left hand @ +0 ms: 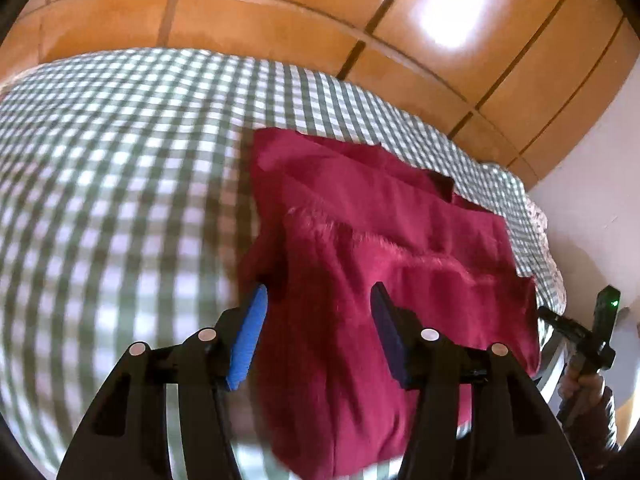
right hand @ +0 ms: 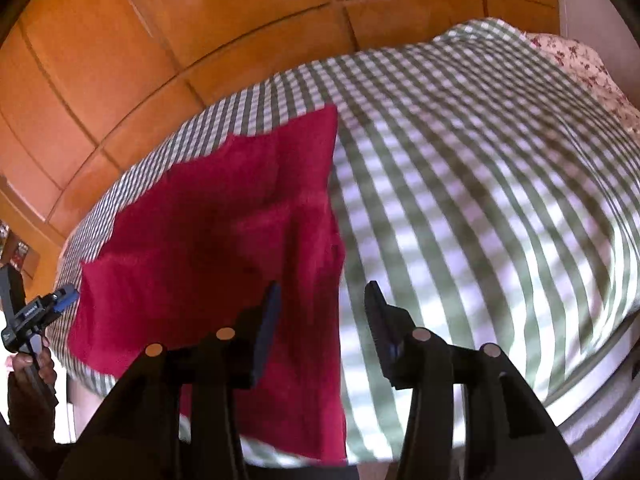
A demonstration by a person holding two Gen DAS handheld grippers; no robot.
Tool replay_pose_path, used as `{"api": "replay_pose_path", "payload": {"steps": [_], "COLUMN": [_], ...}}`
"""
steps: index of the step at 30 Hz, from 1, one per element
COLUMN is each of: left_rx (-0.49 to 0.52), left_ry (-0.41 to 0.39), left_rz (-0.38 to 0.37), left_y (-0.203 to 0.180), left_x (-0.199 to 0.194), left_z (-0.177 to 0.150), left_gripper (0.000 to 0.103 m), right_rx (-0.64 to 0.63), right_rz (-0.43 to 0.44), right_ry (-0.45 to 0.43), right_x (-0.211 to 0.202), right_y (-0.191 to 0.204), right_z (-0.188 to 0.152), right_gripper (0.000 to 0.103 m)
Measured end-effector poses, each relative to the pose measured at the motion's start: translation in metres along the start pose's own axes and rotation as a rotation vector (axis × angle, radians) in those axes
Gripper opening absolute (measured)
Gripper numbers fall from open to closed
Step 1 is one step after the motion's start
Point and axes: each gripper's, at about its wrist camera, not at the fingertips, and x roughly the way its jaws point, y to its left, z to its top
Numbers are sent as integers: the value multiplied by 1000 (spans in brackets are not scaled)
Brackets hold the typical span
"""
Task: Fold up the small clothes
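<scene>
A dark red fuzzy garment [left hand: 380, 248] lies partly folded on a green-and-white checked bedspread [left hand: 120, 160]. It also shows in the right wrist view [right hand: 224, 240]. My left gripper [left hand: 318, 304] is open and empty, held above the garment's near part, with blue pads [left hand: 250, 336] on its fingers. My right gripper [right hand: 322, 300] is open and empty, over the garment's right edge, its left finger above the red cloth and its right finger above the bedspread [right hand: 480, 200]. Each gripper shows small at the edge of the other's view, the right one [left hand: 592, 332] and the left one [right hand: 36, 312].
Orange wooden wardrobe panels [left hand: 320, 12] stand behind the bed. A floral pillow [right hand: 580, 64] lies at the far right corner of the bed. A white wall [left hand: 592, 200] is to the right in the left wrist view. The person's hand [right hand: 32, 364] holds the left gripper.
</scene>
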Motion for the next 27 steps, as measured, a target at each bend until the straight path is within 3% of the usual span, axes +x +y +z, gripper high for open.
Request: {"api": "replay_pose_path", "payload": {"steps": [3, 4, 5, 6, 7, 9, 17, 22, 27], "left_rx": [5, 9, 15, 16, 13, 28, 76, 95, 90], "left_ry": [-5, -9, -12, -5, -7, -42, -166, -221, -219], "left_rz": [1, -4, -11, -21, -25, -21, -32, -23, 48], "left_y": [-3, -4, -5, -5, -8, -10, -17, -23, -24], "left_x": [16, 18, 22, 24, 25, 15, -45, -47, -8], "left_z": [15, 16, 18, 19, 19, 15, 13, 50, 105], "left_gripper": [52, 45, 23, 13, 9, 8, 8, 8, 8], "right_rx": [-19, -30, -40, -54, -62, -87, -122, -97, -57], "right_rz": [-13, -23, -31, -31, -25, -30, 42, 57, 13], "right_ry": [-1, 4, 11, 28, 35, 34, -98, -144, -145], "right_x": [17, 22, 27, 34, 36, 35, -22, -8, 32], "right_y": [4, 5, 6, 7, 9, 12, 33, 50, 54], "right_z": [14, 17, 17, 18, 16, 14, 30, 79, 135], "right_gripper": [42, 36, 31, 21, 14, 7, 6, 6, 6]}}
